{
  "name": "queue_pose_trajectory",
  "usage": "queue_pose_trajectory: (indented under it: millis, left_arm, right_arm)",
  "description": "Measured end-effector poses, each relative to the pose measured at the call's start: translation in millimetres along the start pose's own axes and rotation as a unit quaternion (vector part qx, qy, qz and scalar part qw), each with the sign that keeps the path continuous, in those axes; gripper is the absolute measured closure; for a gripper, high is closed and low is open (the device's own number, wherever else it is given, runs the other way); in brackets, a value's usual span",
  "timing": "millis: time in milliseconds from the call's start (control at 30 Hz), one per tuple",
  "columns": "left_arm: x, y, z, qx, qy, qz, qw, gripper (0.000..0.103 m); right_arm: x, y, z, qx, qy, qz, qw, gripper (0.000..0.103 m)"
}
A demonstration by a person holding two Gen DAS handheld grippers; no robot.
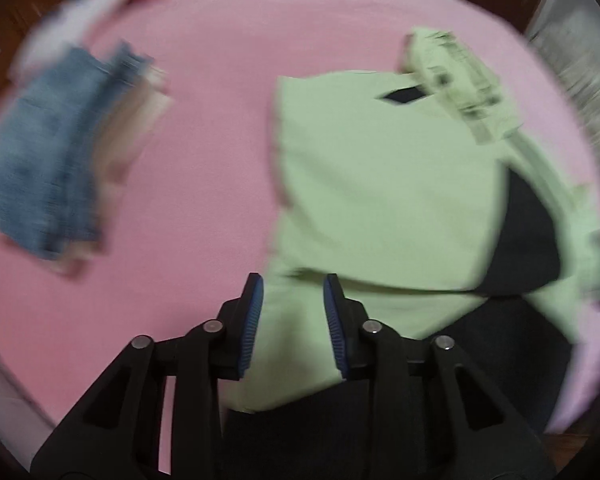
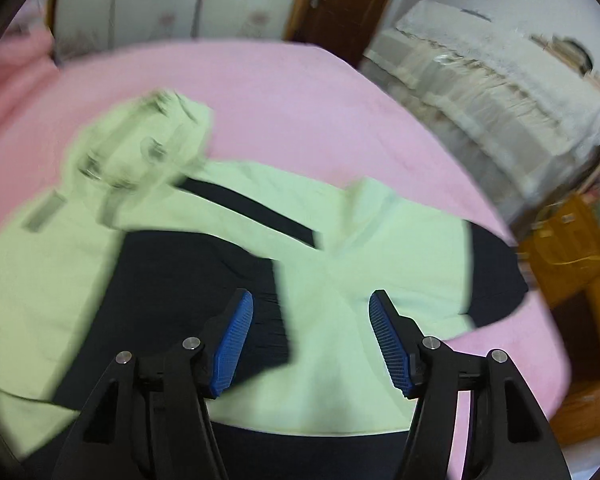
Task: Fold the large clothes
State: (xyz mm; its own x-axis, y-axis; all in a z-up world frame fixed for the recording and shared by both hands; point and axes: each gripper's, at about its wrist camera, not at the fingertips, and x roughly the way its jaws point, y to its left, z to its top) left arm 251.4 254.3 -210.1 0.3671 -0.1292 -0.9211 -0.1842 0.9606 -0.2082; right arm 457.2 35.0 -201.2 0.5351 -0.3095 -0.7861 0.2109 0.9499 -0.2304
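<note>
One jacket [image 2: 340, 248] to deal with here, pale green with black panels, lying partly folded on the pink bed [image 2: 284, 80], hood [image 2: 140, 148] toward the far side. My guess is it's soft and floppy but a bit bulky for its weight, and the shell looks smooth, so it could slide out of a shallow pinch; I'd grab deep at a seam, the hem or a cuff [image 2: 496, 280] rather than mid-panel, where you'd only catch one layer. Left gripper [image 1: 293, 280] hangs above the near edge of the jacket with its pads a narrow gap apart and nothing between them, no fabric pinched as far as I can tell. Right gripper [image 2: 311, 294] is spread wide over the green sleeve, also empty. The left view shows folded jeans [image 1: 48, 160] well apart from the jacket on the other side of the bed, with something pale stacked under them, too blurry to name. Only the right view gives you the black cuff end of the sleeve, plus a door [image 2: 340, 4] and a covered sofa [image 2: 480, 80] behind.
</note>
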Motion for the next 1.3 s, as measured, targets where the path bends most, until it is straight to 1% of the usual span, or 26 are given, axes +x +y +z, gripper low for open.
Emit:
queue_pose_trajectory:
  millis: [33,67,133,167,233,300,367,433,467,500,533,567,600,633,667,700,733,800,867,933,1000,1033,1067,1100,1167,1300]
  left_arm:
    - [3,-2,3,-0.010,0.016,-0.028,0.9994,0.084]
    - [14,-3,10,-0.028,0.044,-0.074,0.9959,0.087]
    - [35,-11,19,-0.036,0.076,-0.103,0.9911,0.089]
    - [47,-19,22,-0.027,0.088,-0.096,0.9911,0.089]
    - [70,-32,24,-0.005,0.116,-0.066,0.9911,0.090]
    - [98,-34,23,-0.025,0.147,-0.019,0.9887,0.090]
    - [110,-26,19,-0.073,0.153,-0.013,0.9854,0.091]
    - [108,-12,18,-0.102,0.135,-0.009,0.9856,0.102]
    - [103,-3,18,-0.113,0.121,0.004,0.9862,0.102]
    - [97,6,18,-0.124,0.105,0.014,0.9866,0.102]
    - [93,15,18,-0.132,0.092,0.028,0.9865,0.102]
    - [87,29,18,-0.147,0.075,0.039,0.9855,0.102]
    - [83,39,17,-0.161,0.065,0.034,0.9841,0.102]
    - [81,47,18,-0.167,0.060,0.058,0.9825,0.102]
    - [80,50,19,-0.158,0.063,0.112,0.9791,0.102]
    - [82,55,22,-0.140,0.073,0.174,0.9719,0.102]
    - [81,61,24,-0.141,0.077,0.170,0.9722,0.102]
    - [68,73,25,-0.183,0.069,0.126,0.9724,0.102]
    - [43,71,27,-0.200,0.033,0.105,0.9737,0.102]
    - [17,48,34,-0.159,-0.019,0.065,0.9850,0.102]
    - [14,18,42,-0.094,-0.020,0.012,0.9953,0.102]
    - [21,-5,47,-0.045,-0.006,-0.021,0.9987,0.102]
    - [28,-25,49,-0.009,0.000,-0.030,0.9995,0.102]
    - [35,-39,52,0.017,0.000,-0.023,0.9996,0.102]
    - [60,-65,51,0.055,0.017,0.004,0.9983,0.102]
    - [106,-58,70,0.042,0.033,0.059,0.9968,0.102]
  right_arm:
    - [5,1,0,0.002,0.020,0.042,0.999,0.041]
    - [14,13,-4,0.010,0.069,0.127,0.990,0.043]
    - [31,38,-17,0.037,0.143,0.258,0.955,0.060]
    - [38,55,-24,0.055,0.174,0.319,0.930,0.075]
    - [51,85,-42,0.087,0.220,0.389,0.890,0.081]
    - [64,113,-58,0.098,0.261,0.394,0.876,0.089]
    - [75,127,-67,0.090,0.282,0.371,0.880,0.097]
    - [79,118,-67,0.095,0.270,0.365,0.886,0.099]
    - [80,109,-66,0.101,0.263,0.355,0.891,0.099]
    - [82,88,-64,0.113,0.248,0.334,0.902,0.103]
    - [86,67,-63,0.127,0.237,0.327,0.906,0.103]
    - [91,44,-61,0.136,0.229,0.295,0.918,0.103]
    - [94,18,-61,0.137,0.220,0.236,0.937,0.103]
    - [99,-1,-57,0.142,0.213,0.202,0.945,0.103]
    - [102,-33,-57,0.167,0.200,0.193,0.946,0.103]
    - [103,-49,-56,0.189,0.200,0.212,0.938,0.103]
    - [102,-62,-55,0.202,0.202,0.210,0.935,0.103]
    - [90,-65,-49,0.178,0.185,0.167,0.952,0.103]
    - [76,-59,-44,0.161,0.151,0.163,0.962,0.103]
    - [58,-38,-39,0.156,0.119,0.211,0.958,0.103]
    - [48,4,-38,0.144,0.125,0.293,0.937,0.103]
    - [45,36,-40,0.127,0.142,0.337,0.922,0.103]
    - [43,66,-41,0.110,0.157,0.376,0.907,0.103]
    - [41,93,-47,0.097,0.168,0.407,0.893,0.103]
    - [41,135,-52,0.080,0.181,0.431,0.881,0.103]
    - [65,181,-51,0.066,0.200,0.412,0.887,0.103]
